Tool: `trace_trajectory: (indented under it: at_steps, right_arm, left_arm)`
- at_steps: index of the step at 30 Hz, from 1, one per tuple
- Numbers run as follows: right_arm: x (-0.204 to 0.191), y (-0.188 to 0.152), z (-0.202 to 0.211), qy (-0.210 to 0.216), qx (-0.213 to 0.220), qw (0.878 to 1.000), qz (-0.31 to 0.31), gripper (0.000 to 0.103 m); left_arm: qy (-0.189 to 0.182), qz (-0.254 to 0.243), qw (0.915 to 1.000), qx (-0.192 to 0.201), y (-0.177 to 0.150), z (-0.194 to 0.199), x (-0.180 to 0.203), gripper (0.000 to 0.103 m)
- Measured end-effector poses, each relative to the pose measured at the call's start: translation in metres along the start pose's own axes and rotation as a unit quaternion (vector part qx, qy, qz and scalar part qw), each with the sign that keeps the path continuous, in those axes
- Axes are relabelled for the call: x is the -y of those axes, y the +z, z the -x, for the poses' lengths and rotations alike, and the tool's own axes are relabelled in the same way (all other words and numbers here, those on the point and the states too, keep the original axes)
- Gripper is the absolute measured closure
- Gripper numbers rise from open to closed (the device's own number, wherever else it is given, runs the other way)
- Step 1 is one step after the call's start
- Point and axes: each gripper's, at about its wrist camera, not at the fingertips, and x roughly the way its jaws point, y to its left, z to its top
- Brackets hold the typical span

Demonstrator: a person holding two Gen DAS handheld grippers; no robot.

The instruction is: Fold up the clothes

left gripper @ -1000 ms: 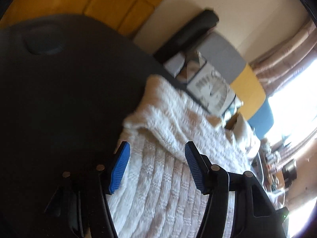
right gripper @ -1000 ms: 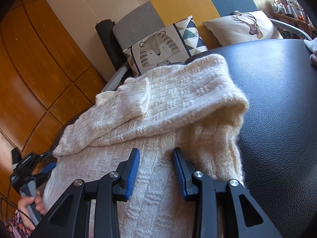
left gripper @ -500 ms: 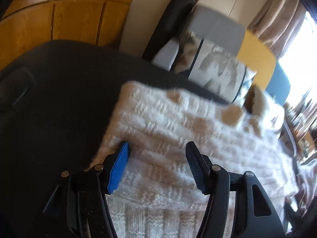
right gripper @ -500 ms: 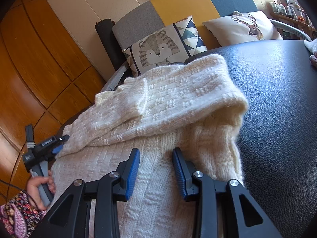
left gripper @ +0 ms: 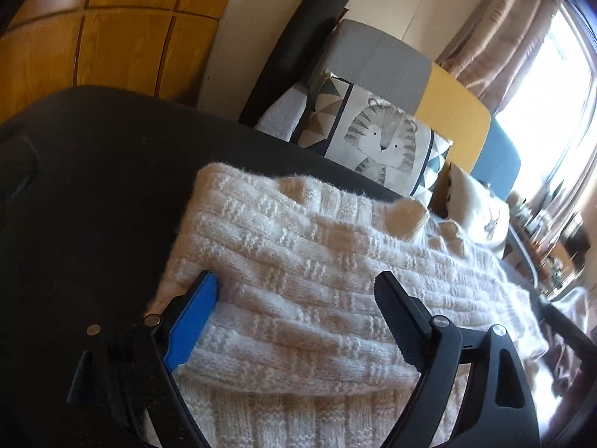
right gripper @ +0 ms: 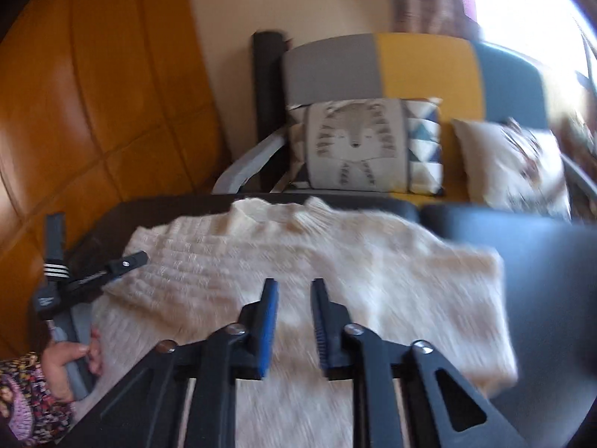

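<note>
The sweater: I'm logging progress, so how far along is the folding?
Done: the cream sweater lies on the black table with its sleeves folded across the body. In hand: nothing is gripped; the left gripper is open over the folded layer, and the right gripper is open above the cloth, its view blurred. Left: the body below the sleeves is still unfolded, so likely a final fold.

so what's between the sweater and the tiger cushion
In the right wrist view, only the far edge of the black table lies between the sweater and the tiger cushion; nothing else sits there.
</note>
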Motion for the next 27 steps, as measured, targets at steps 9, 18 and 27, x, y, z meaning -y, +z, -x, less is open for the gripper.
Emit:
trace_trajectory:
  at_steps: [9, 18, 27]
  right_arm:
    - [0.03, -0.023, -0.052, -0.026, -0.059, 0.997, -0.052, 0.098]
    - [0.014, 0.015, -0.051, 0.023, -0.056, 0.998, -0.027, 0.096]
    - [0.036, 0.055, -0.14, -0.008, -0.13, 0.99, -0.048, 0.096]
  left_arm:
    - [0.004, -0.003, 1.0, -0.007, 0.0, -0.009, 0.003, 0.015]
    - [0.002, -0.002, 1.0, 0.001, -0.001, -0.007, 0.001, 0.015]
    - [-0.017, 0.011, 0.9996, 0.02, -0.004, -0.004, -0.004, 0.015]
